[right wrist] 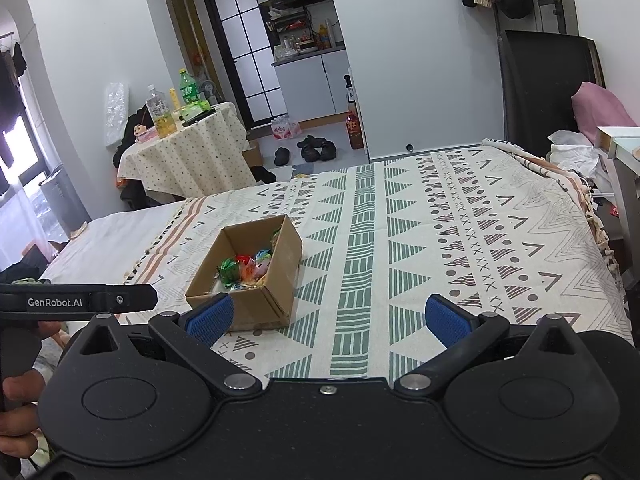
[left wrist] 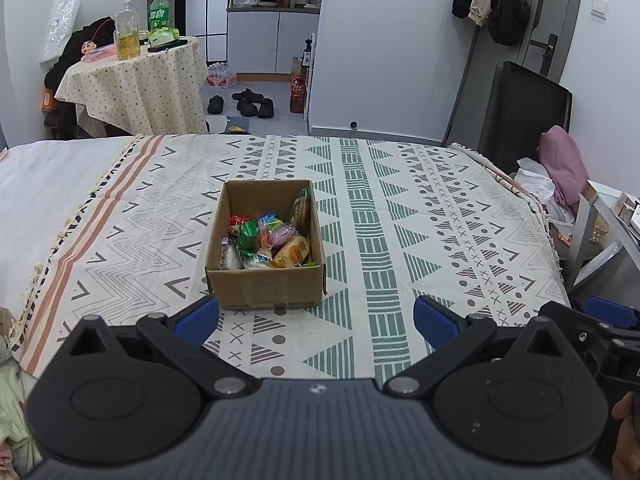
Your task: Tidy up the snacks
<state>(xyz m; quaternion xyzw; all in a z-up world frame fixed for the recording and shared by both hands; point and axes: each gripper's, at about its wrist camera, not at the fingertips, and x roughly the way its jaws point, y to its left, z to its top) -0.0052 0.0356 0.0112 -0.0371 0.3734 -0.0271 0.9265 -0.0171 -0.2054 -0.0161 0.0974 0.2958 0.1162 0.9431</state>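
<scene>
A: What's the biggest thing here?
B: The bed (left wrist: 60,184), with a patterned cloth (left wrist: 400,220) spread over most of it. Everything else I'll place from the box.

A: Where's the box?
B: The box (left wrist: 266,288) sits on the cloth, open at the top, nearer the cloth's orange-striped edge than its far side. In the right wrist view the box (right wrist: 276,276) lies left of centre.

A: And the snacks?
B: The snacks (left wrist: 268,242) are all inside the box, piled loosely: green, red, pink and yellow wrappers, one biscuit pack leaning against the right wall. From the right wrist view the snacks (right wrist: 244,268) show only partly over the rim.

A: The grippers?
B: The left gripper (left wrist: 316,322) is spread wide and holds nothing, just short of the box's near wall. The right gripper (right wrist: 328,316) is also wide and empty, to the right of the box, its left finger (right wrist: 210,316) overlapping the box's near corner in view; whether it touches, I cannot tell.
</scene>
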